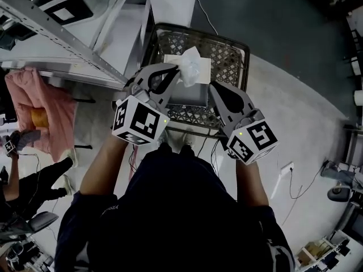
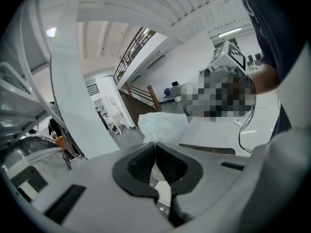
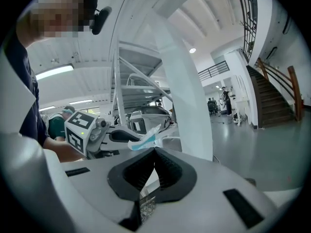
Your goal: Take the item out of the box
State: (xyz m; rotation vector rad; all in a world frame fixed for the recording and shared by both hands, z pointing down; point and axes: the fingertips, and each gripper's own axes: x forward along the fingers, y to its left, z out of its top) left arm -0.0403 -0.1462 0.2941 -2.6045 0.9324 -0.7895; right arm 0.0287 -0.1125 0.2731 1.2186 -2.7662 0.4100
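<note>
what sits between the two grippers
In the head view, a crumpled white bag, pinched by the left gripper's jaws, lies between it and the right gripper, over the wire basket.

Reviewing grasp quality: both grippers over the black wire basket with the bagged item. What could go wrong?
1. The left gripper is shut on a crumpled corner of the clear plastic bag; it may tear or slip, dropping the flat white package into the black wire basket.
2. The right gripper has its jaws together at the package's edge, but its hold is unclear, so it could tilt.
</note>
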